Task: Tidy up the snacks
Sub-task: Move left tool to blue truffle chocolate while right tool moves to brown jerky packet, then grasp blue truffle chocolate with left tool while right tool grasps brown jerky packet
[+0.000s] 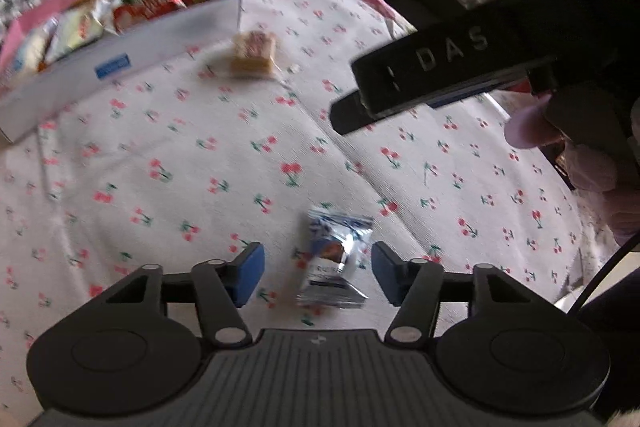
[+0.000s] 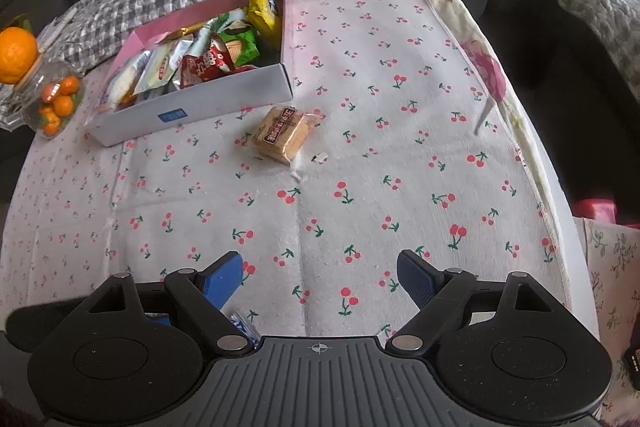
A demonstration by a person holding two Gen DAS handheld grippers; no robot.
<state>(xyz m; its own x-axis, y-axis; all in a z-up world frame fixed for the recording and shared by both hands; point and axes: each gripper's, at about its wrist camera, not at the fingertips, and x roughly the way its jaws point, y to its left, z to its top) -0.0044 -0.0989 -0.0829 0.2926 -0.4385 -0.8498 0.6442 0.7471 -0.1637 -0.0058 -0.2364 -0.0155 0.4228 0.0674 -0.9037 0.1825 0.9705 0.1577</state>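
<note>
**Closing in on the silver packet**

I'm hovering my left gripper (image 1: 318, 275) right over the silver-and-blue snack packet (image 1: 334, 263), and the packet is lying on the cherry-print tablecloth (image 1: 200, 167) squarely between my two blue pads (image 1: 250, 273). My jaws are standing about half open here: there's a clear gap showing on each side of the wrapper, so I'm not gripping anything yet. The picture is a little smeared, so I can't tell how close my pad tips are to the cloth.

My right gripper (image 2: 320, 283) is hanging wide open over bare cloth, holding nothing, with a corner of the same packet peeking out below its left finger.

Further off, the snack box (image 2: 224, 99) is already sitting there crowded with wrappers, and a wrapped biscuit pack (image 2: 282, 135) is lying just beside its near wall, waiting its turn.

To do this pick well, I reckon I'm wanting to keep the packet centred and squeeze across its narrow width, where the contents give the wrapper some body. The crimped ends look flimsy and slippery; pinching foil alone could let it slide out. I'm also thinking about the cloth: pressing too low risks catching a fold along with the packet and dragging the whole sheet. A gentle close, then a straight lift before heading for the box, seems the safest line.
</note>
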